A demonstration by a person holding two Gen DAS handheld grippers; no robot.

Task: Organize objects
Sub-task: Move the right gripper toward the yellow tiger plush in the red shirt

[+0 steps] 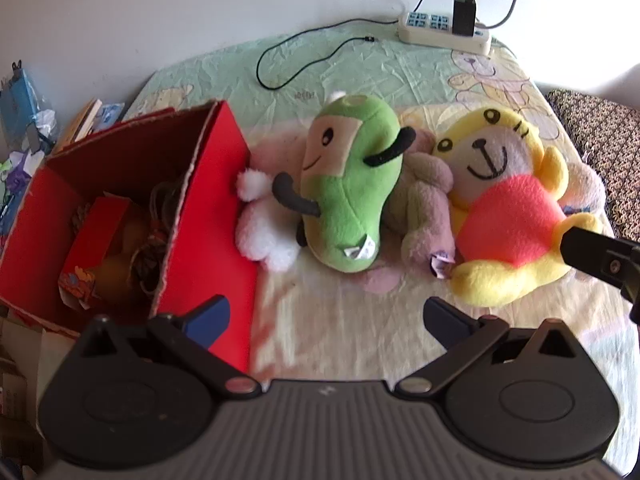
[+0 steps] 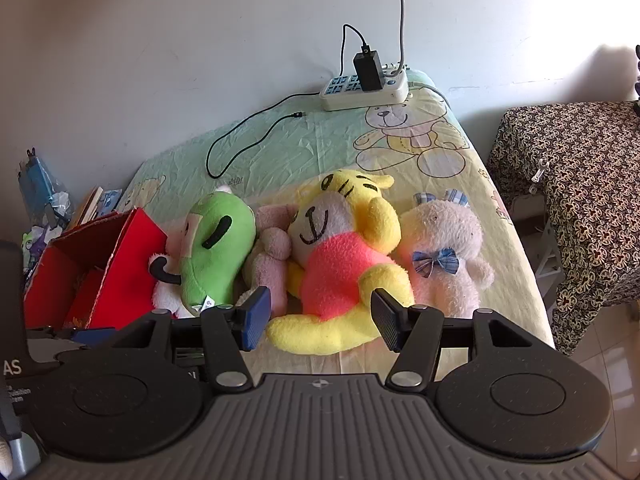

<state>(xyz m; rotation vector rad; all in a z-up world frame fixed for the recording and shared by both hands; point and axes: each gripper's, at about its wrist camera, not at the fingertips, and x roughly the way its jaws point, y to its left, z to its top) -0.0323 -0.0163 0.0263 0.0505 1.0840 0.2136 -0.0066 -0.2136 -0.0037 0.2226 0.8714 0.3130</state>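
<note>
Yellow plush with a coral-red belly, the bear toy (image 2: 340,264) lies on its back on the bed (image 2: 304,140), and everything else sits around it. The right gripper (image 2: 320,318) hangs just over the yellow bear's lower end, fingers spread with one on each side of its legs; whether they touch the plush is unclear. Just left of the yellow bear lies a grey-pink plush (image 1: 428,196), then a green plush (image 1: 352,184) resting partly on a white plush (image 1: 264,220). At the yellow bear's right side lies a pale pink plush with a blue checked bow (image 2: 444,256). Left of the whole row stands an open red cardboard box (image 1: 208,216) with things inside. The left gripper (image 1: 326,320) hovers over bare sheet in front of the green plush, fingers spread wide and holding nothing. Behind the yellow bear, by the wall, a white power strip (image 2: 364,88) carries a black charger (image 2: 368,68).
</note>
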